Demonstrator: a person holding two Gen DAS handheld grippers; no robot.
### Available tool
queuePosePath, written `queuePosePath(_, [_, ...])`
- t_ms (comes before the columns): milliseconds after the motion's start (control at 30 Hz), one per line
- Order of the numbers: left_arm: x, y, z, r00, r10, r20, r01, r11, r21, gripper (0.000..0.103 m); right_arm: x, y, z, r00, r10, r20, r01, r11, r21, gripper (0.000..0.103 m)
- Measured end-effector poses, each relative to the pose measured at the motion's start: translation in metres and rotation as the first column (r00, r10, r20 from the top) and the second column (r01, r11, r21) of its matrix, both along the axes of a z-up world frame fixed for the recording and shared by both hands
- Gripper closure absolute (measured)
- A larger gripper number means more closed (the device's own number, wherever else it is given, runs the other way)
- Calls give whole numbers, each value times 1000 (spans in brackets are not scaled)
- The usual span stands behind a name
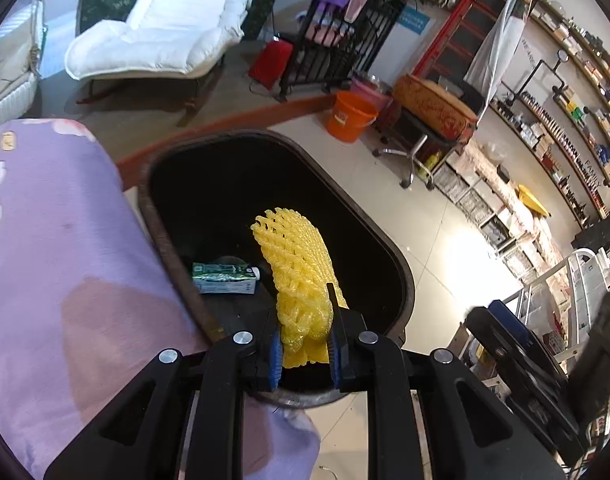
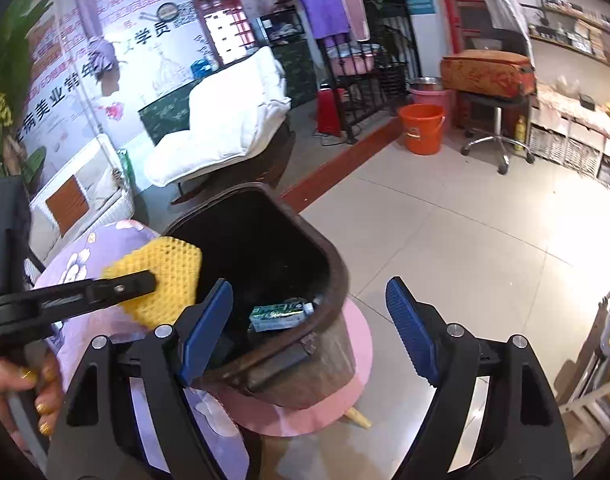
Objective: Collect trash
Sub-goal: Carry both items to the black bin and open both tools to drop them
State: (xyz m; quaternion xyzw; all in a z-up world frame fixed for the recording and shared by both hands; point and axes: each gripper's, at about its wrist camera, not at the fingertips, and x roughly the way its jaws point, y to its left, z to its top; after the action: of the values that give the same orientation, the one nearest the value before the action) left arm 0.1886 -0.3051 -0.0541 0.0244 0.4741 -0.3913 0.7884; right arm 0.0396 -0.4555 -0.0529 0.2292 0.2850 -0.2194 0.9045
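Dark brown trash bin, oblong mouth, black inside, stands on a round pink stool beside a bed covered in a lilac floral blanket. In the bin: a green-and-white carton lying flat on the bottom at the left wall as the left wrist view shows it. The rest of the bin's interior is too dark to make out.

Left gripper: jaws nearly closed, blue pads pinching the lower end of a yellow foam fruit net. The net sticks up and forward from the pads and hangs over the mouth of the bin, above the rim. In the right wrist view the same net sits at the bin's left rim, over the edge of the blanket, with the left gripper's black finger across it.

Right gripper: jaws wide apart, nothing between the pads; it hovers near the bin's near rim, the carton visible between its fingers down inside the bin. A hand grips the left gripper's handle at lower left.

Farther off on the tiled floor: an orange bucket, a pink basin behind it; contents of both not visible.
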Motion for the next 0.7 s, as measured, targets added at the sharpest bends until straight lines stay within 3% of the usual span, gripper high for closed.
queuePosePath(100, [0, -12, -6, 1000, -3, 2, 3, 999, 43, 84, -8, -2, -1, 1000, -6, 0, 6, 1000, 4, 24])
queuePosePath(133, [0, -16, -9, 1000, -6, 2, 6, 998, 61, 79, -13, -2, -1, 1000, -9, 4, 9, 1000, 3, 24])
queuePosePath(267, [-1, -19, -10, 999, 17, 32, -20, 996, 91, 35, -16, -5, -3, 1000, -21, 1, 21, 1000, -2, 21])
queuePosePath(400, [-2, -12, -10, 997, 15, 80, -23, 995, 99, 27, -20, -11, -4, 999, -45, 3, 45, 999, 2, 20])
queuePosePath(700, [-24, 13, 15, 983, 26, 180, -31, 999, 24, 19, -17, -4, -1, 999, -35, -4, 35, 999, -2, 17])
